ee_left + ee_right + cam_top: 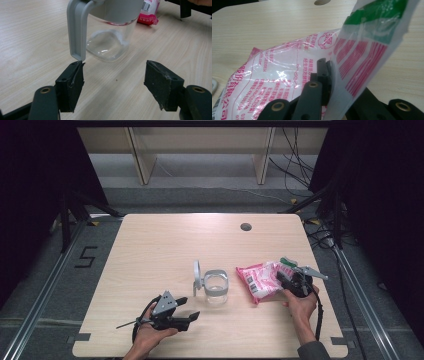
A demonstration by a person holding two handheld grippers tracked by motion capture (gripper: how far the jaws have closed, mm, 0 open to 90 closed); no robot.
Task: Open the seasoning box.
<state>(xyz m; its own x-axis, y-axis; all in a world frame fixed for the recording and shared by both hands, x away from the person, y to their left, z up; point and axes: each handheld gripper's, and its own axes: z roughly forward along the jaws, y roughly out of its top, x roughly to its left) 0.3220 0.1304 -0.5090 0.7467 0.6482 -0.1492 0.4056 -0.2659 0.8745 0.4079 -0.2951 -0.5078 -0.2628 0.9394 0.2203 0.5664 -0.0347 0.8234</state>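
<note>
Nearby, jug [216, 288] flanks pinched bag [260, 279].

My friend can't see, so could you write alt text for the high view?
A person's right hand-held gripper is shut on a pink-and-white bag on a wooden table. The left hand-held gripper rests open near a clear jug.

- Black "5" marked on the grey floor [88, 256] left of the counter.
- Pink Chinese characters, digit strings and a barcode on the pink-and-white plastic bag [274, 77]; mostly too blurred to read.
</note>
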